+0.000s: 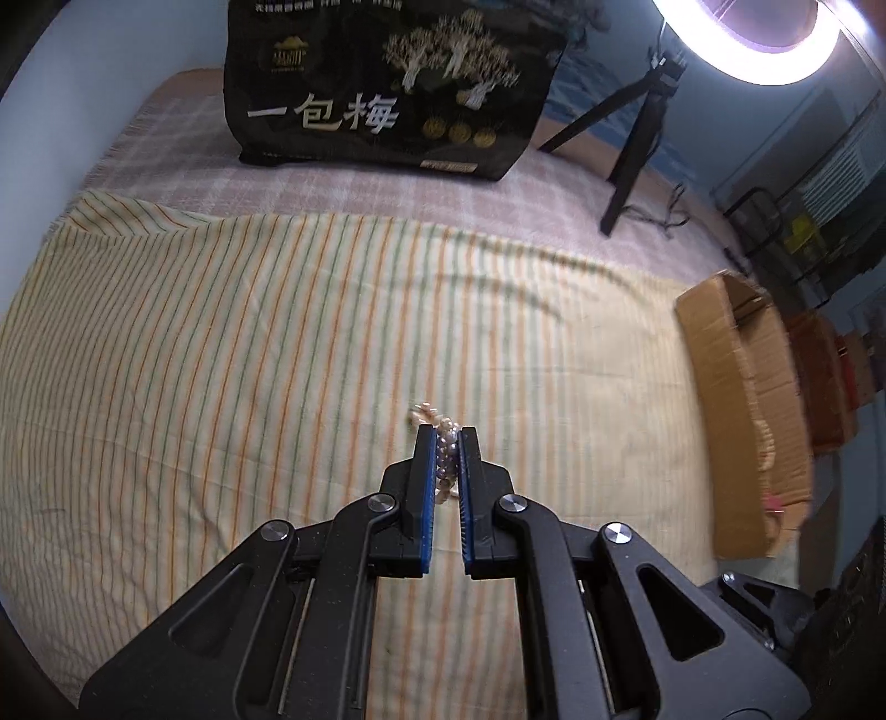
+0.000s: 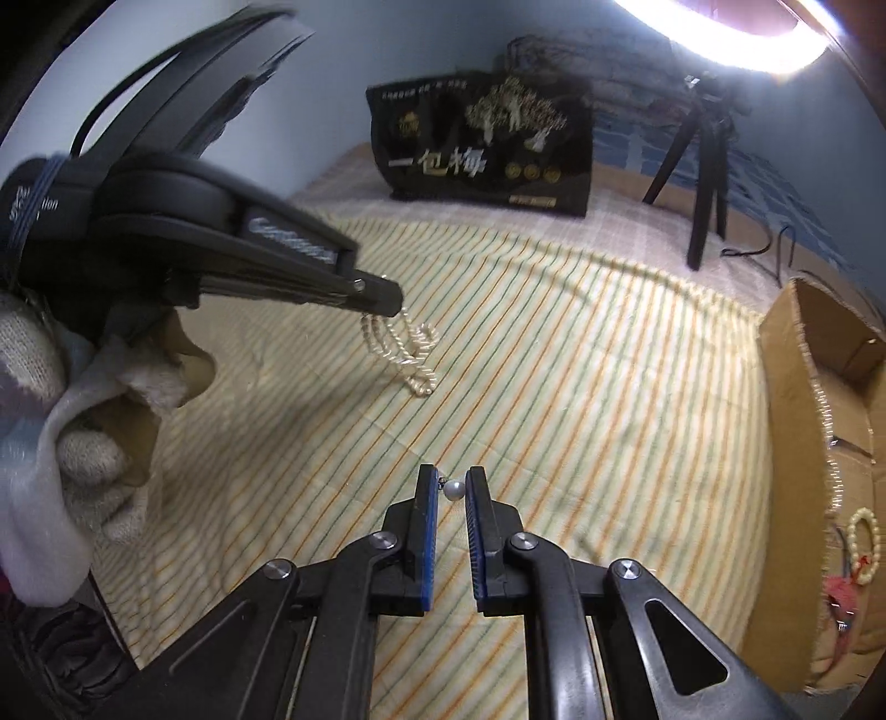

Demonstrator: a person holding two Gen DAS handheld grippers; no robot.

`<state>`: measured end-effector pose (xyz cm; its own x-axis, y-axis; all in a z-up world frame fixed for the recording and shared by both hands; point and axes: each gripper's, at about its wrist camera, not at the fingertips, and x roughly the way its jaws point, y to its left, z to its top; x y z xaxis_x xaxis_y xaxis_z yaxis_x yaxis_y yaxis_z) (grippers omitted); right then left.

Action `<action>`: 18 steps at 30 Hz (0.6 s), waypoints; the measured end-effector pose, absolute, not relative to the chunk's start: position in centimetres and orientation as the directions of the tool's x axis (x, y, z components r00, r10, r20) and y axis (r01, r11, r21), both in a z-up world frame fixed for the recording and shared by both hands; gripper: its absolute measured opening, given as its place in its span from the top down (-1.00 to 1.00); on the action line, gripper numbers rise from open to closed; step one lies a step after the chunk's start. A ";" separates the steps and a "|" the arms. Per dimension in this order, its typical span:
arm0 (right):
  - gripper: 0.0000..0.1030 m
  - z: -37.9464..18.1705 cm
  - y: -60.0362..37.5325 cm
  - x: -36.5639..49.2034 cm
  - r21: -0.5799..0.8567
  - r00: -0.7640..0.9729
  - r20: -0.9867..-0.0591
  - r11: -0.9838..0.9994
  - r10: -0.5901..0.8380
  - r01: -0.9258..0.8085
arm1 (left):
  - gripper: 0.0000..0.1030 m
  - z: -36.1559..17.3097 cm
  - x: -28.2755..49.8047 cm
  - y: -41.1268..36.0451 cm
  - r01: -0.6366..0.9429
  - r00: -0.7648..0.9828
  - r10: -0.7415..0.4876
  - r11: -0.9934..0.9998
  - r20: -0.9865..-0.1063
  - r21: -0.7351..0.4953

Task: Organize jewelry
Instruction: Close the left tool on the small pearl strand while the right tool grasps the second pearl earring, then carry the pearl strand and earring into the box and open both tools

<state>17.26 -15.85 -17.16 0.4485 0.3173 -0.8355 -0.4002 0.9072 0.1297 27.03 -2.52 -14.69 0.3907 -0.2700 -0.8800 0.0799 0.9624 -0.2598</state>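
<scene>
My left gripper (image 1: 447, 429) is shut on a pearl necklace (image 1: 446, 451), pinched between its blue pads just above the striped cloth (image 1: 221, 343). In the right wrist view the left gripper (image 2: 382, 296) holds the necklace (image 2: 407, 349), whose loops hang down and trail on the cloth. My right gripper (image 2: 449, 475) is shut on a small pearl earring (image 2: 454, 489) with a dark hook, held low over the cloth. A cardboard box (image 2: 808, 387) at the right holds a pearl bracelet (image 2: 864, 545) and a red item.
A black printed bag (image 1: 387, 83) stands at the far side of the bed. A black tripod (image 1: 631, 144) with a ring light (image 1: 775, 44) stands at the back right. The cardboard box (image 1: 742, 399) lies along the right edge. A gloved hand (image 2: 72, 421) holds the left gripper.
</scene>
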 end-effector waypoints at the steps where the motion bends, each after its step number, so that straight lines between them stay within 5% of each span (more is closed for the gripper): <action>1: 0.86 -16.7 -16.2 17.1 0.131 0.457 -0.830 0.909 0.319 -0.397 | 0.91 -14.2 26.8 -2.5 0.089 0.400 -0.269 0.963 -0.876 -0.255; 18: 0.86 -9.7 -24.4 16.0 0.139 0.601 -0.745 0.949 0.290 -0.284 | 0.91 -7.2 23.9 -4.4 0.166 0.487 -0.410 0.910 -0.771 -0.379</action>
